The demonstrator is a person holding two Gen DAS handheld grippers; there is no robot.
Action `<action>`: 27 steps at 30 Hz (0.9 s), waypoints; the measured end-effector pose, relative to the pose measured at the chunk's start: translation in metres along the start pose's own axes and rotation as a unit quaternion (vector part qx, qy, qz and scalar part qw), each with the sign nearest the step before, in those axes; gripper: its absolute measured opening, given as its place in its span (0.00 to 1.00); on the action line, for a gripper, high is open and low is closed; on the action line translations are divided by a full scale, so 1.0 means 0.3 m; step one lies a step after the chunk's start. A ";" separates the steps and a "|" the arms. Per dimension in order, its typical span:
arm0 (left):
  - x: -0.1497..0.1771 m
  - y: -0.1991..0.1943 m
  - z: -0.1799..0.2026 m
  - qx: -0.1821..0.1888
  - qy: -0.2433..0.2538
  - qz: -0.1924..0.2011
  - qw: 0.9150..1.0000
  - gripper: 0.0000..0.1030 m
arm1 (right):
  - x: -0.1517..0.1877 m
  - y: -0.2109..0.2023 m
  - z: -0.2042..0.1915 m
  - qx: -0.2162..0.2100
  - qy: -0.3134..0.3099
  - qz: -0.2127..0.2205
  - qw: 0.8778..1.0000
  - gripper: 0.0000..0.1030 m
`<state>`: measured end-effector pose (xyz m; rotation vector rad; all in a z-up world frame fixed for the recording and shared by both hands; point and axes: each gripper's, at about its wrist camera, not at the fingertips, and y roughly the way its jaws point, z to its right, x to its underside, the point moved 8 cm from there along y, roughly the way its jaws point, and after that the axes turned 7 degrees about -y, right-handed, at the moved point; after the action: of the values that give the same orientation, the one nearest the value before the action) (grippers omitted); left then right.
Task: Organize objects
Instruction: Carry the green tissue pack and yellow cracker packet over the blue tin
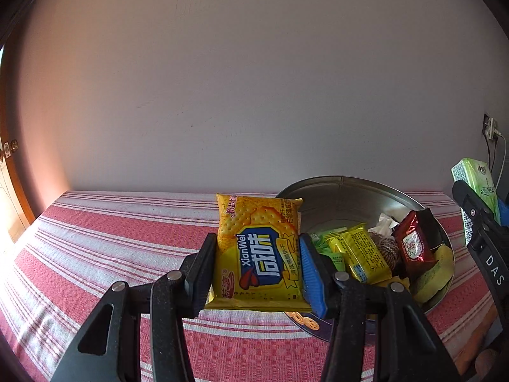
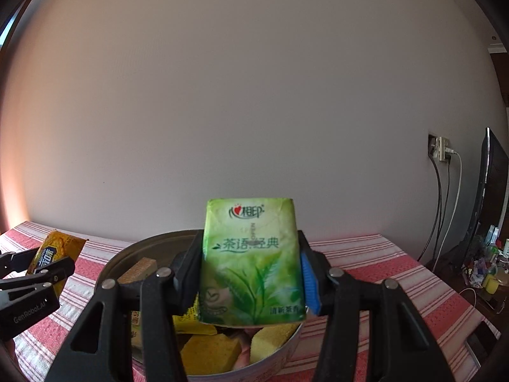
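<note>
The yellow cracker packet (image 1: 259, 251) is sitting pinched in the left tool (image 1: 257, 270), lifted above the red-striped bench (image 1: 111, 245) just left of the metal basin (image 1: 343, 197). The right tool (image 2: 251, 273) is gripping a green tissue pack (image 2: 251, 261) over that basin, which is holding snack packets (image 1: 359, 251) and yellow sponges (image 2: 210, 353).

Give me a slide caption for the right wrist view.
Right gripper holds a green tissue pack above a metal bowl of snacks on a red striped cloth.
</note>
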<state>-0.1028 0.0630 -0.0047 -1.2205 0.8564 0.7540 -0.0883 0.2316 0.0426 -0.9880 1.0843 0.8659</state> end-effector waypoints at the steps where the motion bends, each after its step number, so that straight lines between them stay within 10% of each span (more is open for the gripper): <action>1: -0.003 0.002 0.020 0.005 0.004 0.002 1.000 0.51 | -0.001 0.010 0.024 0.005 0.004 0.000 1.000 0.51; 27: 0.035 0.202 0.272 0.048 0.031 -0.049 0.997 0.51 | 0.076 0.286 0.145 0.011 -0.010 -0.066 0.998 0.51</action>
<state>-0.1378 0.1548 -0.0325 -1.1970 0.8672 0.5917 -0.1488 0.3024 0.0096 -1.0197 0.9969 0.7535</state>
